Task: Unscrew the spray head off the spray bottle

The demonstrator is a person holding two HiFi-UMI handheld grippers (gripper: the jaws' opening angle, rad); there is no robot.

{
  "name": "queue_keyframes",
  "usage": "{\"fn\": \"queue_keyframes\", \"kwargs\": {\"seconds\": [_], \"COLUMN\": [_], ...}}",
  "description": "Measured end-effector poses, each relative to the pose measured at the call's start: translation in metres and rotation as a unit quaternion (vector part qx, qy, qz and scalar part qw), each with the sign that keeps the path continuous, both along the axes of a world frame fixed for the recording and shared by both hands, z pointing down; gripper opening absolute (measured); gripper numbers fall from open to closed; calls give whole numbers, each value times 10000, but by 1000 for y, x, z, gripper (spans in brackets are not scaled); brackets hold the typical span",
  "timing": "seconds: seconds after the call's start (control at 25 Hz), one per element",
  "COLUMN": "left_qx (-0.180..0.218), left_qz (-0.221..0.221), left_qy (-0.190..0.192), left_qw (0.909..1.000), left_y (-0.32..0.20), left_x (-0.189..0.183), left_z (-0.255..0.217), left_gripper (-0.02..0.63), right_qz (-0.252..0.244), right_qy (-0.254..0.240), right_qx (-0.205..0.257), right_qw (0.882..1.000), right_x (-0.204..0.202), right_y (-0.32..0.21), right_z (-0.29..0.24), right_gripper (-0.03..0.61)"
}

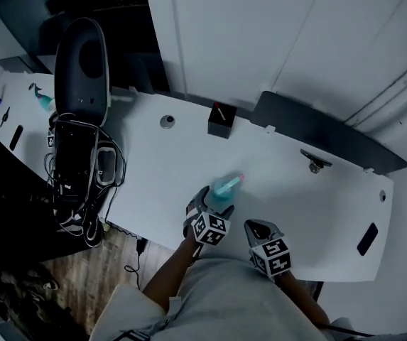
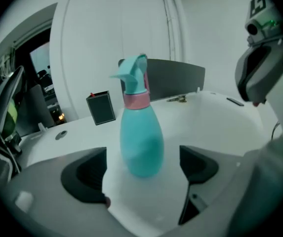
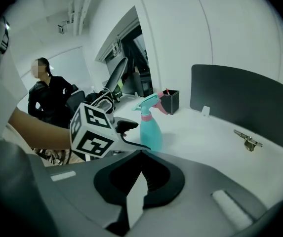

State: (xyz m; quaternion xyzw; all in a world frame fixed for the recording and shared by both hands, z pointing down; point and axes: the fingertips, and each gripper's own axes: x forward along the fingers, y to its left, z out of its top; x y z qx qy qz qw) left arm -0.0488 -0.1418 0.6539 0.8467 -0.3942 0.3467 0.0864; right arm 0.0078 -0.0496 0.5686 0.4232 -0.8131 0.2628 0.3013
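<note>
My left tongs (image 1: 204,208) stand released around the teal plastic spray bottle (image 2: 141,142) at frame centre, ready to brace it; my right tongs (image 3: 140,181) sit clenched, empty, lower right.

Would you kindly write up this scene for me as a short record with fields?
bottle: teal spray bottle, upright on the white table
spray head: on, above the pink collar
left gripper: open, fingers either side of the bottle, not pressing it
right gripper: shut, empty, away from the bottle
other: black box farther back
</note>
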Motion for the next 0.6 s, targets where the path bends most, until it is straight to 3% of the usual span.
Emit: {"fn": "queue_keyframes", "kwargs": {"seconds": [0.08, 0.2, 0.32, 0.44, 0.52, 0.56, 0.6], "left_qx": [127, 207, 351, 671, 966, 1126, 1313], "left_qz": [183, 469, 715, 855, 978, 1012, 1018], "left_qy": [-252, -803, -1023, -1499, -2038, -2287, -2517], "left_qw": [9994, 9955, 9916, 9827, 9693, 9617, 9534], "left_y": [-12, -27, -29, -24, -22, -21, -22], "left_x": [10, 16, 19, 21, 19, 16, 12], "left_z": [12, 36, 43, 37, 33, 28, 22], "left_gripper": [495, 505, 433, 426, 425, 423, 423], "right_qz": [57, 231, 452, 744, 947, 1042, 1153], "right_qy": [44, -36, -288, -925, -1809, -2419, -3110], "right_qx": [3, -10, -54, -250, -539, -753, -1012], "right_qw": [10000, 9997, 9985, 9926, 9774, 9618, 9379], "right_x": [11, 28, 42, 51, 49, 45, 41], "right_y": [4, 8, 11, 11, 8, 6, 2], "right_z": [1, 0, -4, -7, -13, -19, -27], "right_gripper": [-2, 0, 0, 2, 2, 4, 86]}}
